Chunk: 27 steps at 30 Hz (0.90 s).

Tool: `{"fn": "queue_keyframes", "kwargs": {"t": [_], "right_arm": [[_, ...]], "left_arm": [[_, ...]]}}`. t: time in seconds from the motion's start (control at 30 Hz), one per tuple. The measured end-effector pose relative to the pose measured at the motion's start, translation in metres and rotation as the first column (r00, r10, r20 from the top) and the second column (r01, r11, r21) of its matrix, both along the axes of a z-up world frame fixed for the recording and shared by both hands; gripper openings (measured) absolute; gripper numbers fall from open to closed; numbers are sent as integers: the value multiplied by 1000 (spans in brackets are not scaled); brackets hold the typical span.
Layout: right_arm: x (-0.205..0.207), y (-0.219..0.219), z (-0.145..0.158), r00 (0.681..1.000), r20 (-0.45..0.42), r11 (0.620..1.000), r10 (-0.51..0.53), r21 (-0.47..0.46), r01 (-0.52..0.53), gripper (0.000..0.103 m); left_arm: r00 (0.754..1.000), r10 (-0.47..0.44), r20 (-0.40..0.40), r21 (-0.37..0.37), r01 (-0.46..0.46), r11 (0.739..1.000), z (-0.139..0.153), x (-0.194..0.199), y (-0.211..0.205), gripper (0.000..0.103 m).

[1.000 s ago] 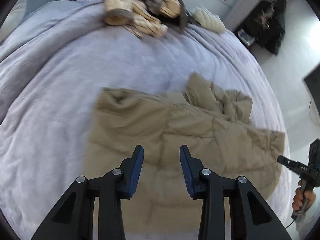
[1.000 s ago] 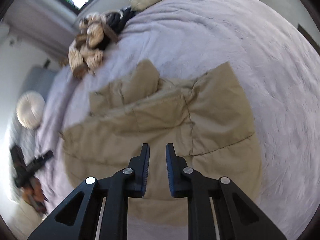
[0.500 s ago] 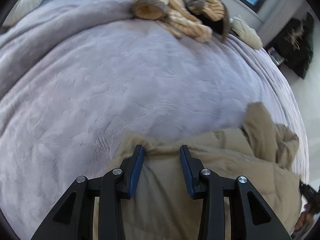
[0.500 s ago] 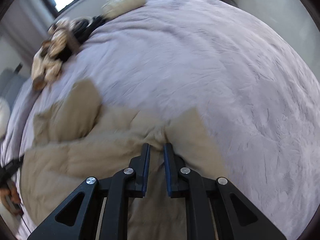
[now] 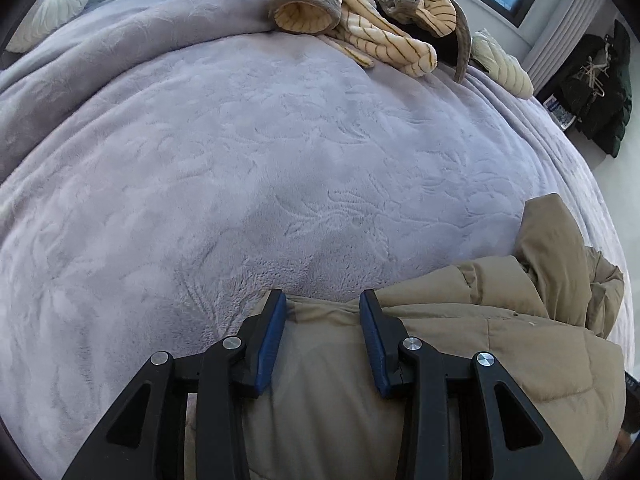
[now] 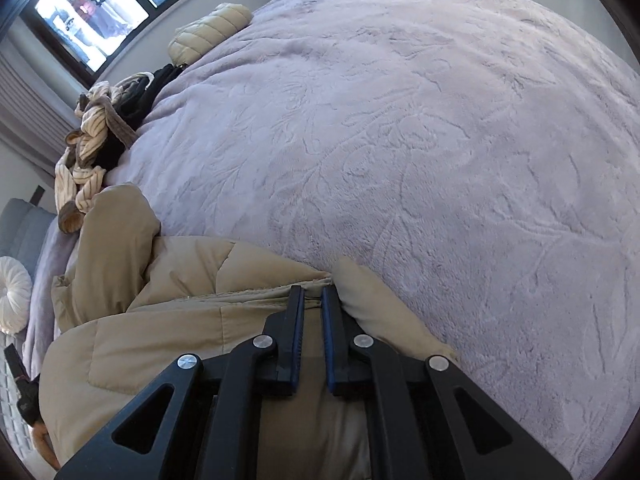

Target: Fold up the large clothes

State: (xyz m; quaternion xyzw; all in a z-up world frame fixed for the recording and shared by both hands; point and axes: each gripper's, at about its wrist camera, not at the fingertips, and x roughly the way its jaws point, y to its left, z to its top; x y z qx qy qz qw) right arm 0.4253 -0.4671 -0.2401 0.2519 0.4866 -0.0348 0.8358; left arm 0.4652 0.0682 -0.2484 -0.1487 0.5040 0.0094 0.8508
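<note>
Jacket (image 5: 460, 344) is lying flat on the bed (image 5: 280, 152), tan and puffy, far edge facing the middle of the mattress, one sleeve flopped up at the side. Both claws are parked right on that far edge, one toward each end, which I'd guess is so the whole edge can be lifted evenly and brought over in one fold instead of dragging a corner

Left claw (image 5: 322, 300) is spread, its blue pads straddling the hem, fabric sitting in the gap but nothing pressing on it yet. Right claw (image 6: 311, 294) is closing, jaws almost together with a seam of the jacket (image 6: 160, 320) running into the narrow gap. Can't quite tell if the pads are biting the cloth already, but it looks close

Pile of striped clothes (image 5: 360, 20) sits way off at the far side of the bed, well apart from the jacket, so there's lots of bare blanket to fold onto

Puffy stuff slips, so I'd want a deep pinch before lifting
</note>
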Motion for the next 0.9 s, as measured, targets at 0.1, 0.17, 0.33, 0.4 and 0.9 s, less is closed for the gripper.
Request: {"fn": "queue_keyframes", "kwargs": {"t": [0.1, 0.17, 0.33, 0.4, 0.9], "right_arm": [[0, 0, 13, 1000, -24, 1000, -14, 4, 14, 13], [-2, -1, 24, 999, -33, 999, -27, 19, 28, 16], [-19, 7, 57, 1000, -4, 1000, -7, 9, 7, 29], [-34, 12, 72, 1000, 8, 1000, 9, -5, -9, 41], [-160, 31, 92, 998, -22, 986, 51, 161, -46, 79]], "left_arm": [[1000, 30, -8, 13, -30, 999, 20, -4, 6, 41], [999, 44, 0, 12, -44, 999, 36, -11, 11, 46], [999, 34, 15, 21, -34, 999, 71, -44, 20, 46], [1000, 20, 4, 31, -20, 999, 77, -58, 21, 46], [996, -29, -79, -51, 25, 998, 77, -189, 12, 103]]}}
